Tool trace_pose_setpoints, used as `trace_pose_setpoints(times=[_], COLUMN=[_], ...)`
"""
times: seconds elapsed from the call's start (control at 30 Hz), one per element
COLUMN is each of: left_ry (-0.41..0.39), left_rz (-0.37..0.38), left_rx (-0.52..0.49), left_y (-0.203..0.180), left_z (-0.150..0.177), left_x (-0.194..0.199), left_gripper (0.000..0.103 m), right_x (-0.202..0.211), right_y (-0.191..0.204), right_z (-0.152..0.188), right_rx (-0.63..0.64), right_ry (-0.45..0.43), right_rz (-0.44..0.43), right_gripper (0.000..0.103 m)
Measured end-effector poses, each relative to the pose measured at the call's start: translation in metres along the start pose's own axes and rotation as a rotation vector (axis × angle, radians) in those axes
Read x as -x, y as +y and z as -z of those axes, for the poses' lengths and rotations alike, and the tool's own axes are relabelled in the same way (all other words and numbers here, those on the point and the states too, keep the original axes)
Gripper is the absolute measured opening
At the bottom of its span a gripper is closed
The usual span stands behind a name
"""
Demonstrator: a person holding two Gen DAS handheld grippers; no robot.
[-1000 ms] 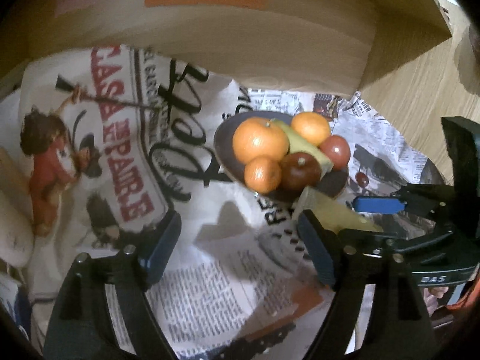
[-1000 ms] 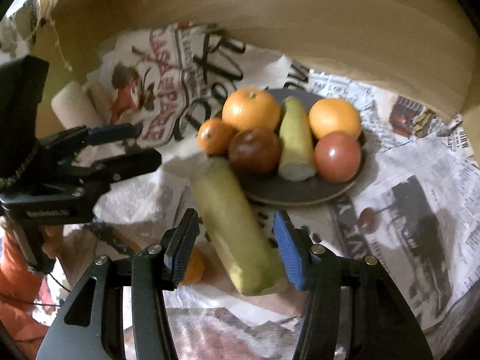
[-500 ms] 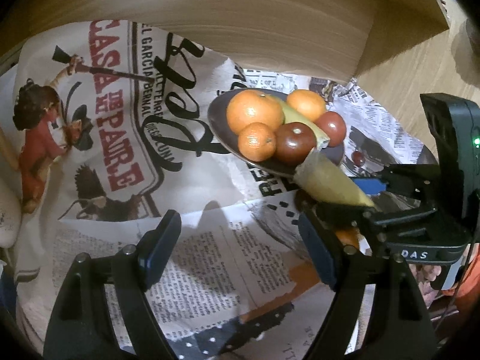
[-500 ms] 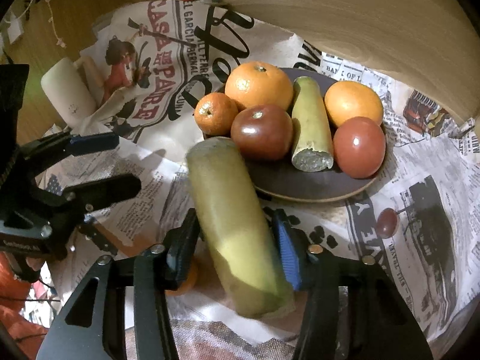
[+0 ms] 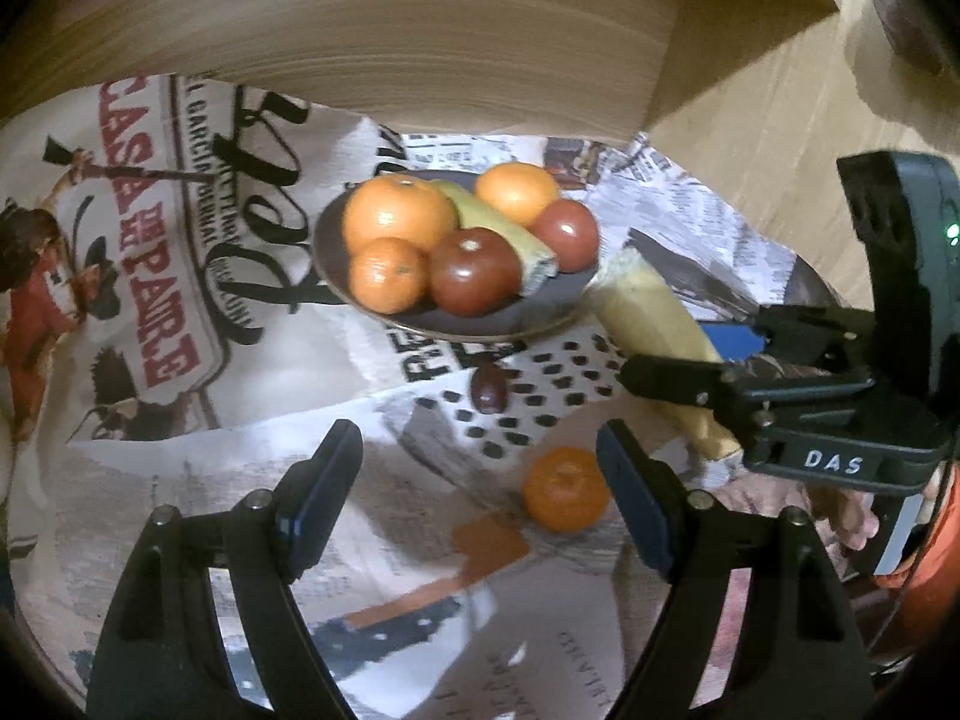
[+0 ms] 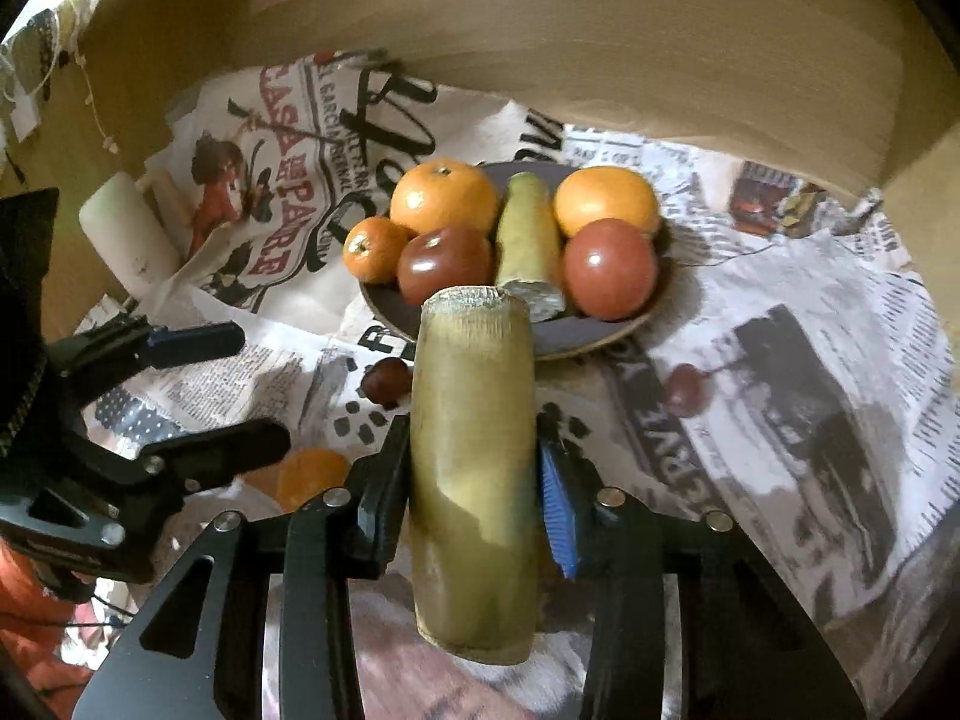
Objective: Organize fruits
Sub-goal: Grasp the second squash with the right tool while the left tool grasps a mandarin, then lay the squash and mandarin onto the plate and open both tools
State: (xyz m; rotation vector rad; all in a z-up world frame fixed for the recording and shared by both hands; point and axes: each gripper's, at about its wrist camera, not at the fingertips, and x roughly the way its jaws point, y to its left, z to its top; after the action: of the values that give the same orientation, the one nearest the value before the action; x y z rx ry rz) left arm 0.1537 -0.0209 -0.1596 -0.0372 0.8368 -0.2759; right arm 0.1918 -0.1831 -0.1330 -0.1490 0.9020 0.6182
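Observation:
A dark plate point(image 6: 576, 336) point(image 5: 486, 324) on the newspaper holds two oranges, a small mandarin point(image 6: 373, 249), two tomatoes and a green-yellow banana half point(image 6: 528, 240). My right gripper point(image 6: 474, 480) is shut on a second banana half point(image 6: 474, 468), held above the paper with its cut end pointing at the plate's near rim; it also shows in the left wrist view point(image 5: 660, 324). My left gripper point(image 5: 480, 480) is open and empty, above the paper in front of the plate. A loose mandarin point(image 5: 564, 489) lies just inside its right finger. A dark date-like fruit point(image 5: 489, 390) lies beyond it.
A cardboard wall point(image 6: 600, 48) stands behind the plate. A cherry point(image 6: 684, 390) lies on the newspaper right of the plate. A white cylinder point(image 6: 129, 237) lies at the far left. The left gripper shows in the right wrist view point(image 6: 234, 384).
My right gripper has lifted the banana half and turned it straight toward the plate. My left gripper has shifted right and nearer, so the loose mandarin and date now show between its fingers.

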Motion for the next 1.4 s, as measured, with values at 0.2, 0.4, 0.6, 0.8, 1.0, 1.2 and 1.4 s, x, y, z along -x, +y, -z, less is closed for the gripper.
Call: trace_pose_setpoints(times=[0.2,0.4,0.6,0.8,1.0,1.2,1.4], left_ry=[0.041,0.059,0.072,0.064,0.011,-0.039,-0.082], left_rz=[0.008,-0.002,0.039,0.037,0.011,-0.018,-0.037], left_rx=[0.001,-0.023,-0.026,-0.024,-0.012,0.007,0.012], left_y=[-0.016,-0.026,-0.027,-0.025,-0.010,0.009,0.022], left_z=[0.009,0.015,0.014,0.013,-0.005,-0.030,-0.055], left_x=[-0.016,-0.025,-0.026,-0.021,-0.006,0.007,0.011], left_gripper=[0.081,0.061,0.035,0.035,0.035,0.035,0.035], right_x=[0.015,0.022,0.026,0.028,0.028,0.024,0.017], right_y=[-0.008,-0.017,-0.020,-0.019,-0.016,-0.016,-0.017], right_z=[0.006,0.012,0.012,0.005,-0.008,-0.023,-0.048], right_rx=[-0.004,-0.033,-0.048,-0.040,-0.029,-0.023,-0.013], right_ry=[-0.033,-0.048,-0.064,-0.079,-0.100,-0.119,-0.136], right_rz=[0.020,0.014,0.016,0.019,0.022,0.016,0.006], right_gripper=[0.036,0.036,0.036,0.036,0.036,0.036,0.036])
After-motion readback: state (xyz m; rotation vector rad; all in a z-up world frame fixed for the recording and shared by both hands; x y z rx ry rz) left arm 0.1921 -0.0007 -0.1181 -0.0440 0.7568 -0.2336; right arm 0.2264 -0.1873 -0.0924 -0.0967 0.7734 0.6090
